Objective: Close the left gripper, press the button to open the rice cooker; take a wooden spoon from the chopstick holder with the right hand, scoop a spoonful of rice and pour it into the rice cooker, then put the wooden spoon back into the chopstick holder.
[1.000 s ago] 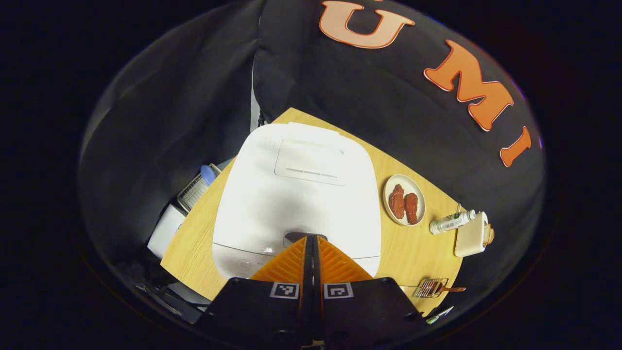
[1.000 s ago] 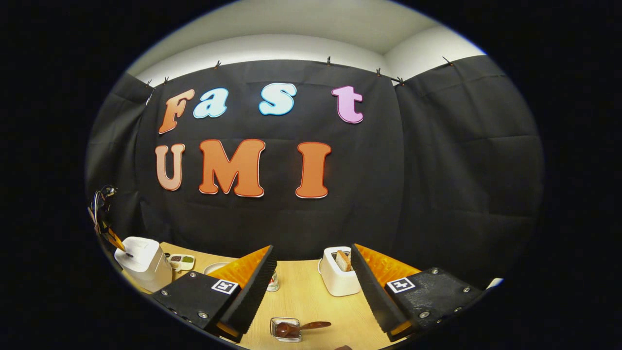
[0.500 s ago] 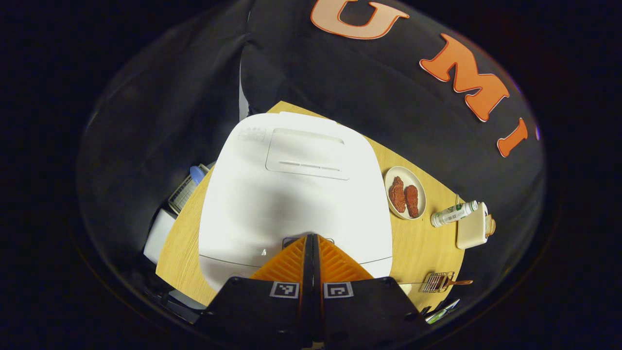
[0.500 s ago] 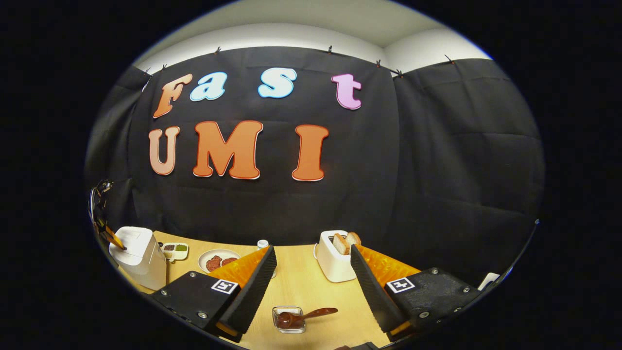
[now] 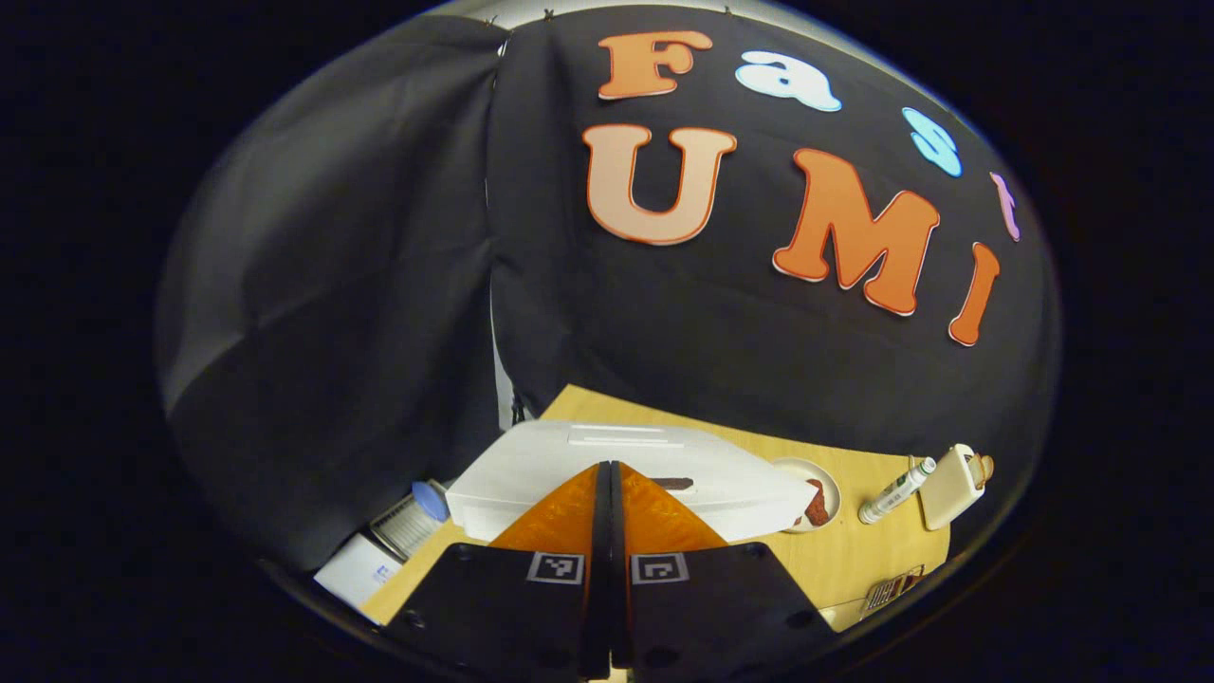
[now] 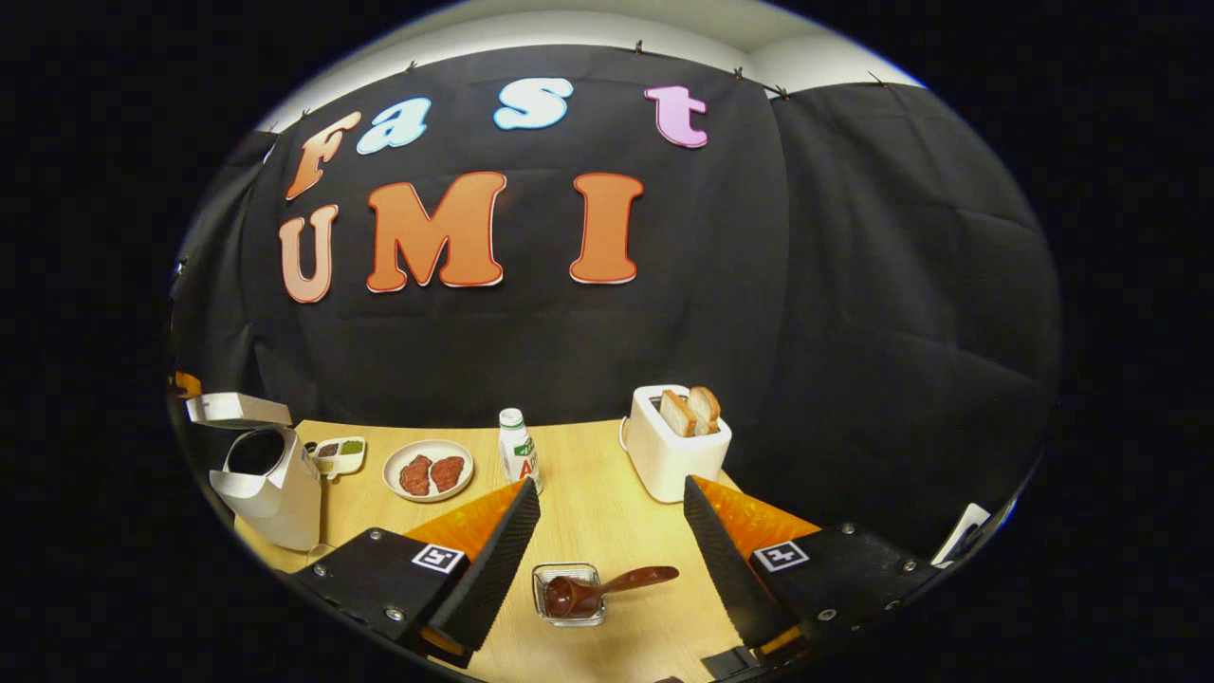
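Spoon (image 6: pixel 607 585) in holder (image 6: pixel 567 595) just ahead between parted right tongs (image 6: pixel 612 531), handle pointing right. Cooker (image 6: pixel 261 470) lid up. Left tongs (image 5: pixel 608 493) clenched, empty.

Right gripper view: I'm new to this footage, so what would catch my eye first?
The white rice cooker at the table's far left, its lid standing open. Then the toaster with two bread slices near the back wall, and the wooden spoon lying in a small holder between the right gripper's spread fingers.

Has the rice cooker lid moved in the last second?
Yes. The rice cooker lid has swung up off the white cooker body and now stands open above the pot.
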A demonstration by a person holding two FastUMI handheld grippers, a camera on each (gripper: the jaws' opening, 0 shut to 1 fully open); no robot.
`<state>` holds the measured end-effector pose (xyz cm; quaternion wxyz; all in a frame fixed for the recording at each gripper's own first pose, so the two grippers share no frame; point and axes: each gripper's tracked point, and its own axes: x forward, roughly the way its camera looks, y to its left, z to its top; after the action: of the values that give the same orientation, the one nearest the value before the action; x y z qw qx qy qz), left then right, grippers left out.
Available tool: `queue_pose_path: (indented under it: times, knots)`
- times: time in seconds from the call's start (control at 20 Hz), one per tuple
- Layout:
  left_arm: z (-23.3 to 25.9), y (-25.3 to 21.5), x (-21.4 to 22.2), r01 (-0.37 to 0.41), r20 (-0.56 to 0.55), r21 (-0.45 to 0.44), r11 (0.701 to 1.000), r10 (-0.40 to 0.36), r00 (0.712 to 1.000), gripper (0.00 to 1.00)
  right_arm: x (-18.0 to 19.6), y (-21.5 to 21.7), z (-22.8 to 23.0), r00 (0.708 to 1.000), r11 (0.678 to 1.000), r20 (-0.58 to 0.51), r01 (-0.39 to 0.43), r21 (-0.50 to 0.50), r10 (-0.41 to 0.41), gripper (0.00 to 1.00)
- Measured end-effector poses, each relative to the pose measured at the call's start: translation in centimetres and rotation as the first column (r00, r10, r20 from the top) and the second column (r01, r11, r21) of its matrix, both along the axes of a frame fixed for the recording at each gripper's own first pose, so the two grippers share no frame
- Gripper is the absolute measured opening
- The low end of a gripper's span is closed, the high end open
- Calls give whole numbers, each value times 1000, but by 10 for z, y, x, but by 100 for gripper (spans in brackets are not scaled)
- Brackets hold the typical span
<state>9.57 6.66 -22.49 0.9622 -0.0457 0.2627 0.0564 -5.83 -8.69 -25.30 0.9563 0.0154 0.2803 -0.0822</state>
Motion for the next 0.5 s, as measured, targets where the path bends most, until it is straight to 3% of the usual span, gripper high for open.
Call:
queue_pose_path:
  times: [0.15,0.25,0.4,0.45,0.5]
  knots:
    - [24,-1,-7,-66,89,29,997,63,994,5,0,-1,-20,999,999,-33,3,46,-2,95]
    - [43,-17,-8,-70,172,48,996,61,983,5,-4,1,-29,999,996,-42,7,92,-3,95]
    - [72,-38,-17,-22,247,81,996,1,969,5,-10,-5,-53,996,994,-86,29,104,-20,95]
    - [76,-44,-20,-6,248,105,994,-20,968,7,-12,-9,-59,995,995,-98,40,97,-30,95]
    - [80,-49,-23,5,254,126,992,-37,966,22,-14,-12,-64,994,994,-105,47,100,-36,95]
